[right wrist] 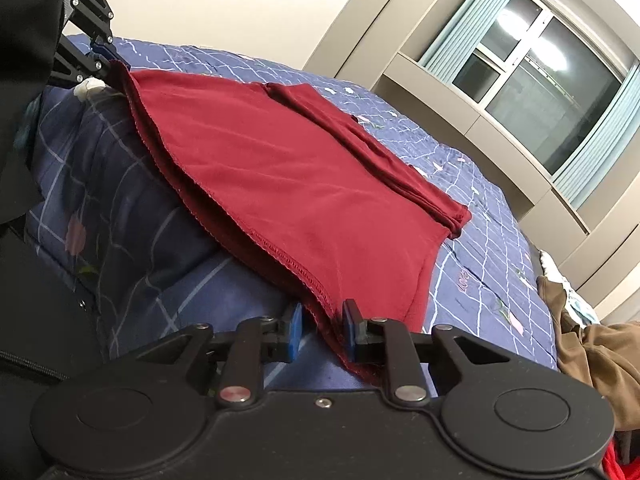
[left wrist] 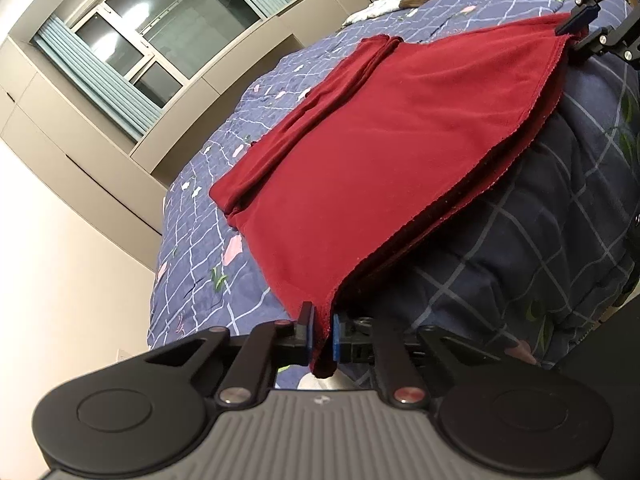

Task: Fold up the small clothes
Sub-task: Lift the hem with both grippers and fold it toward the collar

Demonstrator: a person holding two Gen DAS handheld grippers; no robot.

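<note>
A: Status? Where's the garment?

B: Red garment (left wrist: 384,152) lies flat on the bed (left wrist: 200,240), on the blue checked quilt, its hem hanging just over the near edge of the bed. One side is already folded in as a long strip (right wrist: 372,148) on the far side.

A: Grippers?

B: Left gripper (left wrist: 322,336) is narrow, pinching one hem corner between its blue pads. Right gripper (right wrist: 322,330) has the other hem corner between its pads. The gap looks wider there, and the cloth touches the right pad only. I'd call it not fully clamped.

A: How does the fabric handle?

B: Judging by the drape: thin knit, light, limp, no stiffness. It sags between the two corners and follows the bed edge. At least two layers at the hem, so a pinch can catch the top layer and drop the lower one.

A: Grab points?

B: The hem corners, as now, deep enough to take all layers. Keep the hem taut between the grippers or the middle slumps and wrinkles. Quilt looks grippy, so lift, don't drag.

A: Other stuff nearby?

B: Brown clothes (right wrist: 596,352) piled at the far corner of the bed, well apart.
</note>
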